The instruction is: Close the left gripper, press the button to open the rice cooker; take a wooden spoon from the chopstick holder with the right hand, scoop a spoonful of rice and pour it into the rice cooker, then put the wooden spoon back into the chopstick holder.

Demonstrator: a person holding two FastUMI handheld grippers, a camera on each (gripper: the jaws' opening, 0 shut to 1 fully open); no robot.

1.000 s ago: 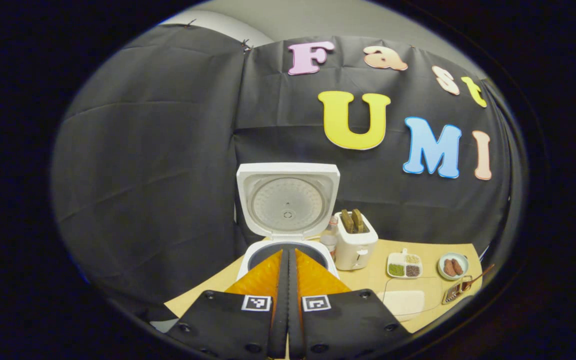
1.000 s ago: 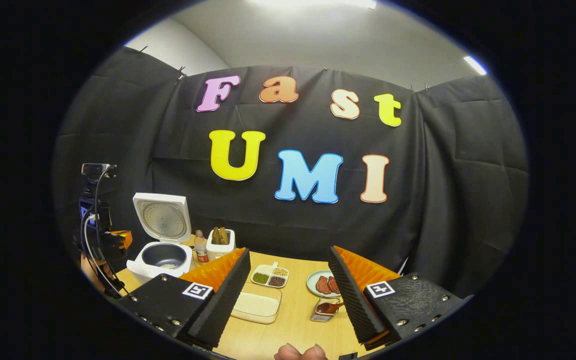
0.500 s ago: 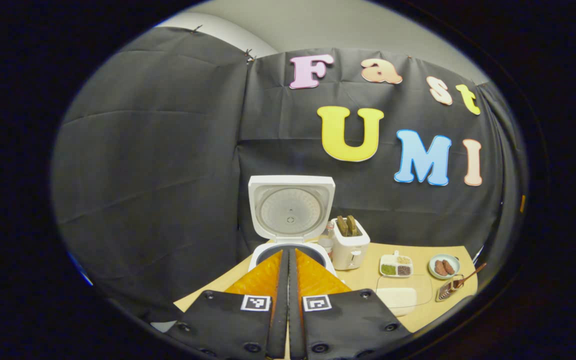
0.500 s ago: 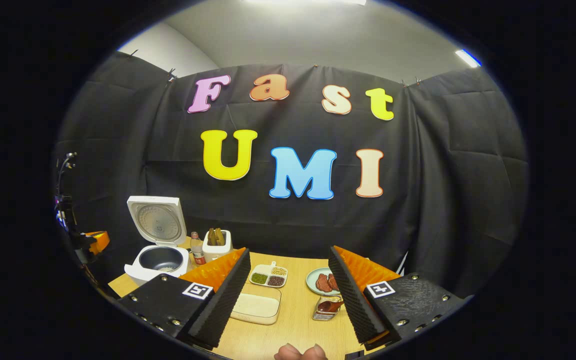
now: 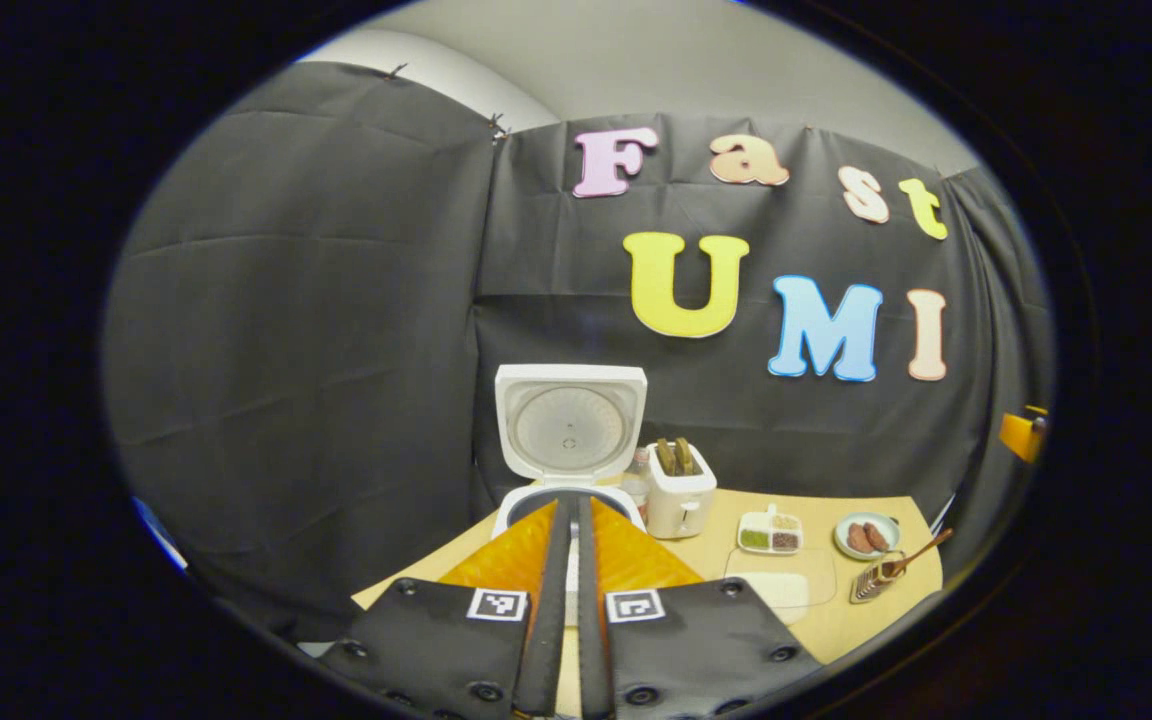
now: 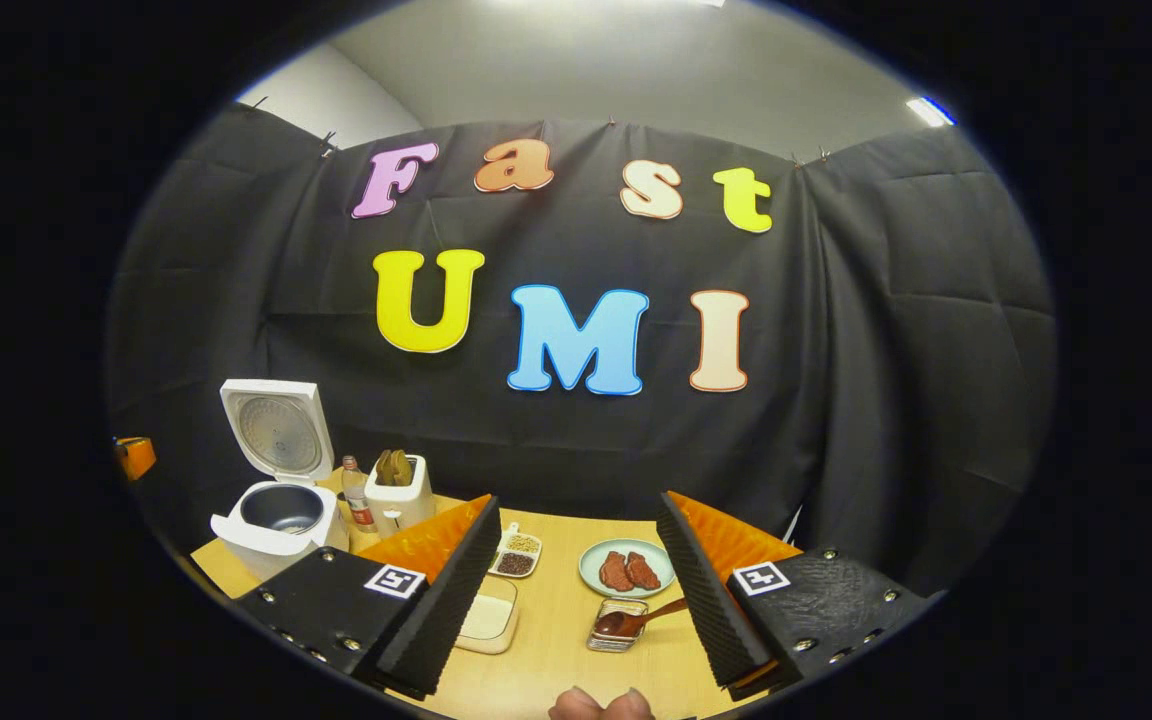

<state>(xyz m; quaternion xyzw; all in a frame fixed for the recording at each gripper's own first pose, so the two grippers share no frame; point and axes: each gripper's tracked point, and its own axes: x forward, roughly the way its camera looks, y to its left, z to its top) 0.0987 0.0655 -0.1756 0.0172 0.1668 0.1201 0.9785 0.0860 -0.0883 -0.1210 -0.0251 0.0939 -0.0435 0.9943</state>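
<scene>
The white rice cooker (image 5: pixel 570 430) stands open with its lid upright, also seen at the table's left end as the rice cooker (image 6: pixel 276 515). My left gripper (image 5: pixel 568 502) is shut and empty, held back from the cooker's front. The wooden spoon (image 6: pixel 641 619) leans in the metal chopstick holder (image 6: pixel 616 632), low between the fingers of my right gripper (image 6: pixel 577 500), which is open and empty and hangs above the table. The same spoon (image 5: pixel 914 554) and holder (image 5: pixel 871 582) sit at the far right. A clear container of rice (image 6: pixel 486 619) lies partly behind my right gripper's near finger.
A toaster (image 6: pixel 396 490) and a small bottle (image 6: pixel 354 495) stand beside the cooker. A divided dish of grains (image 6: pixel 516 555) and a plate with meat (image 6: pixel 628 568) lie on the wooden table (image 6: pixel 556 650). A thumb (image 6: pixel 601 705) shows at the bottom edge.
My left gripper, still shut, has drawn back from the open cooker. My right gripper has shifted right, so the holder and spoon now sit between its open fingers.
</scene>
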